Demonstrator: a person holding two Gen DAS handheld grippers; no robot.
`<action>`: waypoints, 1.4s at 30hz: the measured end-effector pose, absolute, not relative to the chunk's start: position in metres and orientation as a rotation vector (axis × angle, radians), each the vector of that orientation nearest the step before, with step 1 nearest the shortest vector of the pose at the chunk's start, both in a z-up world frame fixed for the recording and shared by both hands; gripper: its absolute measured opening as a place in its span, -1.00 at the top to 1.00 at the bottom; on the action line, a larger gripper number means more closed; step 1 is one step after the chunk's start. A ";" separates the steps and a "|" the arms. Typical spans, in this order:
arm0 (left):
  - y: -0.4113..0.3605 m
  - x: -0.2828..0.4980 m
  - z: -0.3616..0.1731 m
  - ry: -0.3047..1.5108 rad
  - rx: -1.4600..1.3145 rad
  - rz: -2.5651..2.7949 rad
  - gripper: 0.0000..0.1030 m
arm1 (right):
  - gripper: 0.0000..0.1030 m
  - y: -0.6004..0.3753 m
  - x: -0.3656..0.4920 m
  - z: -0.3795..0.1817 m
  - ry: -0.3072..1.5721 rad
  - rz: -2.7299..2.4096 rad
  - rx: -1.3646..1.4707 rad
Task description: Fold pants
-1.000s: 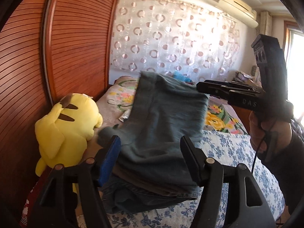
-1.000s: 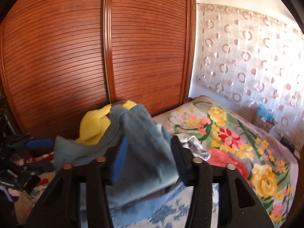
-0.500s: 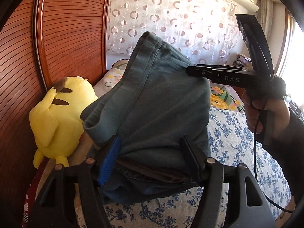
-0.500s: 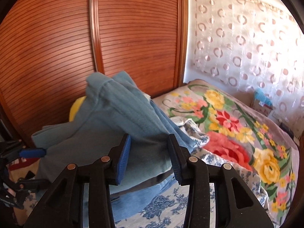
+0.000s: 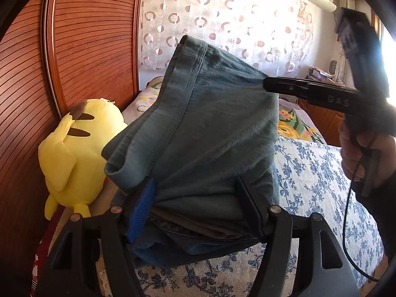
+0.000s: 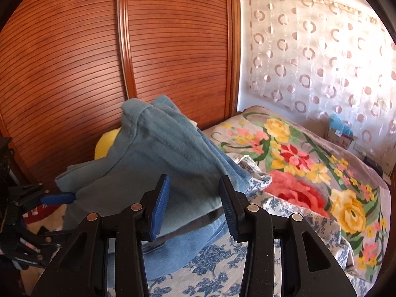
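The grey-blue folded pants (image 5: 210, 128) hang between both grippers and bulge upward over the bed. Near the bottom of the left wrist view, my left gripper (image 5: 195, 210) is shut on the near edge, and the fabric fills the gap between its pads. My right gripper (image 5: 268, 85) comes in from the right and pinches the pants' far right edge. The right wrist view shows the pants (image 6: 160, 153) spanning my right gripper (image 6: 194, 205) from pad to pad. My left gripper (image 6: 57, 198) holds the corner at the left. A brown garment (image 5: 198, 227) and blue denim (image 5: 185, 250) lie under the pants.
A yellow plush toy (image 5: 79, 148) leans against the slatted wooden wardrobe doors (image 6: 173, 49) at the left. The bed has a blue-flowered sheet (image 5: 309, 173) and a bright floral blanket (image 6: 309, 168). A patterned curtain (image 6: 321, 49) hangs behind. A person's hand (image 5: 358, 148) holds the right gripper.
Both grippers have sunk toward the bed with the pants held. The pants' far fold has bunched up and now stands higher in both views.
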State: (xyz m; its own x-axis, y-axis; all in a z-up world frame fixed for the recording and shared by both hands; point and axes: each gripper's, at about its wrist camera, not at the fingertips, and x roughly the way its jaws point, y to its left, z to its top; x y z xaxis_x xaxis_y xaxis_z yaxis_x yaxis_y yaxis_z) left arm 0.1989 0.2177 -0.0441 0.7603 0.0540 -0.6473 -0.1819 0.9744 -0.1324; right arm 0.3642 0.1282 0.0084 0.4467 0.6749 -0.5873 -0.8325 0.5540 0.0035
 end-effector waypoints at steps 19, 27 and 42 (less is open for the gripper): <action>0.203 0.201 -0.044 0.731 -0.111 0.130 -0.55 | 0.08 0.065 0.315 0.018 0.578 0.887 -0.229; 0.172 0.180 -0.027 0.690 -0.071 0.087 -0.56 | 0.04 0.021 0.285 0.006 0.591 0.799 -0.207; 0.090 0.145 -0.004 0.592 0.012 0.008 -0.57 | -0.42 -0.062 0.219 0.007 0.546 0.611 -0.144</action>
State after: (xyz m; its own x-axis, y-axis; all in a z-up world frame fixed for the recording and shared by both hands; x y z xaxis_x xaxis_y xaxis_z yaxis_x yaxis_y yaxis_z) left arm 0.1452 0.0903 -0.0037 0.8299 0.0106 -0.5578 -0.0037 0.9999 0.0135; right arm 0.2189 -0.0619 0.0068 0.6831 0.5060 -0.5267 -0.5803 0.8139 0.0292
